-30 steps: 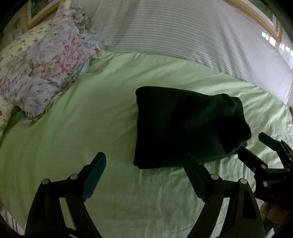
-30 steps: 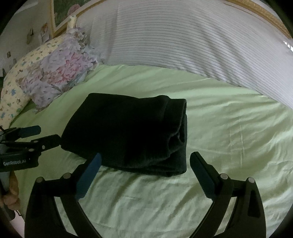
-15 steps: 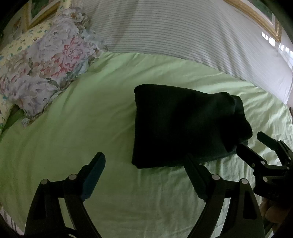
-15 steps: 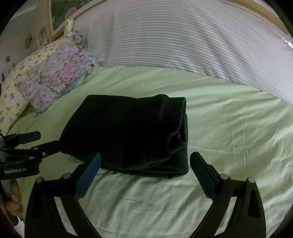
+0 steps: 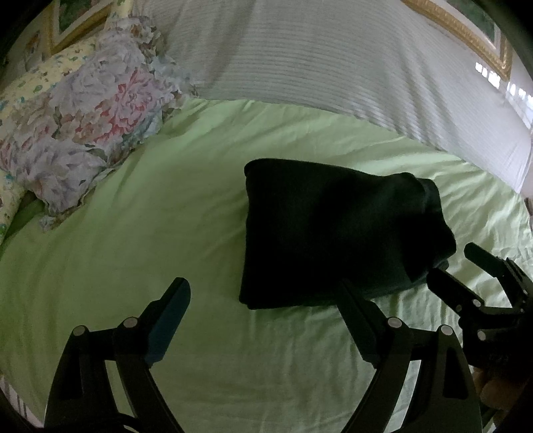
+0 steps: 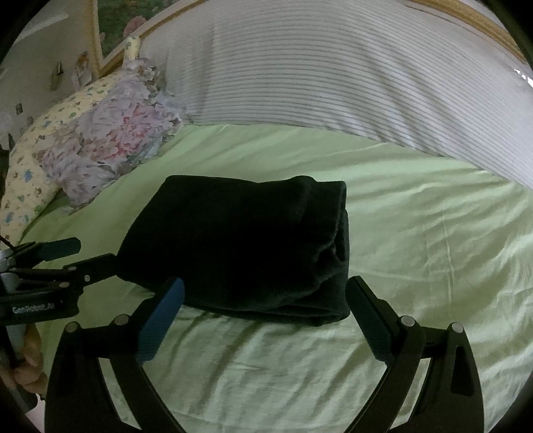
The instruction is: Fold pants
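Black pants (image 5: pixel 336 233) lie folded into a thick rectangular bundle on the green bed sheet (image 5: pixel 166 233); they also show in the right wrist view (image 6: pixel 246 246). My left gripper (image 5: pixel 263 299) is open and empty, just short of the bundle's near left corner. My right gripper (image 6: pixel 263 296) is open and empty, at the bundle's near edge. Each gripper shows in the other's view: the right one (image 5: pixel 466 266) at the bundle's right end, the left one (image 6: pixel 86 253) at its left end.
A floral pillow (image 5: pixel 90 133) and a yellow patterned pillow (image 6: pixel 36 160) lie at the far left. A white striped blanket (image 5: pixel 333 60) covers the back of the bed. Framed pictures (image 6: pixel 126 26) hang on the wall behind.
Both grippers have drawn back slightly from the folded pants and stay open. The pants have not moved.
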A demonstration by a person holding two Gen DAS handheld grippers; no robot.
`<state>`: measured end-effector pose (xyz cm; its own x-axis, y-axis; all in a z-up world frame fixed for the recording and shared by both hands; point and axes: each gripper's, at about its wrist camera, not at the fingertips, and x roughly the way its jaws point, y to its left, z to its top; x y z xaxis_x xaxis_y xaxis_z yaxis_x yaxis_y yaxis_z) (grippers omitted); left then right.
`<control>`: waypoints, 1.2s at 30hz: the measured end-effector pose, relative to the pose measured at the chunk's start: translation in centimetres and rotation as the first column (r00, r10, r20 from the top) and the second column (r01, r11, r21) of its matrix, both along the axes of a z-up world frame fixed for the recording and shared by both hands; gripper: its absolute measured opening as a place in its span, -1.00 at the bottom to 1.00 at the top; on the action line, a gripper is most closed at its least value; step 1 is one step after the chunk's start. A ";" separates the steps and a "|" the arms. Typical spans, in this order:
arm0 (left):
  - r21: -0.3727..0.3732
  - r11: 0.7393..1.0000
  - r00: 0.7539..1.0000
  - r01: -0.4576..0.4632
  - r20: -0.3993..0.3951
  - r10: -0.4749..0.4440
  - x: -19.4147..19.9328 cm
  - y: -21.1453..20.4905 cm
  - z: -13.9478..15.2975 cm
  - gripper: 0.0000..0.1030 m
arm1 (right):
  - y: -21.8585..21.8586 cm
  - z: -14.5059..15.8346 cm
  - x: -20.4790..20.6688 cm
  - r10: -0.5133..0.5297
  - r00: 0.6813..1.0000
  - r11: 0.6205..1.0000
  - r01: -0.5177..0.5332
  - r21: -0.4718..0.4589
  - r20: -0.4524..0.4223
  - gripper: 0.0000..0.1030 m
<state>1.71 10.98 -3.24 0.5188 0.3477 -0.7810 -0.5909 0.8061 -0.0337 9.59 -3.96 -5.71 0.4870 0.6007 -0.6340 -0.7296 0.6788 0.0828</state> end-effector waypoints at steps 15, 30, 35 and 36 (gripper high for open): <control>-0.007 1.000 1.000 0.014 0.012 -0.014 -0.2 -0.6 0.6 0.74 | 0.0 0.4 -0.7 0.008 1.000 1.000 -0.008 0.015 -0.001 0.89; -0.005 1.000 1.000 0.022 0.010 -0.022 -0.1 -0.7 0.9 0.74 | 0.0 0.6 -0.7 0.015 1.000 1.000 -0.015 0.020 0.000 0.89; -0.006 1.000 1.000 0.024 0.008 -0.024 -0.1 -0.8 0.9 0.74 | 0.0 0.6 -0.7 0.015 1.000 1.000 -0.015 0.019 0.001 0.89; -0.007 1.000 1.000 0.024 0.008 -0.024 -0.1 -0.8 1.0 0.74 | -0.1 0.6 -0.7 0.016 1.000 1.000 -0.016 0.020 0.002 0.89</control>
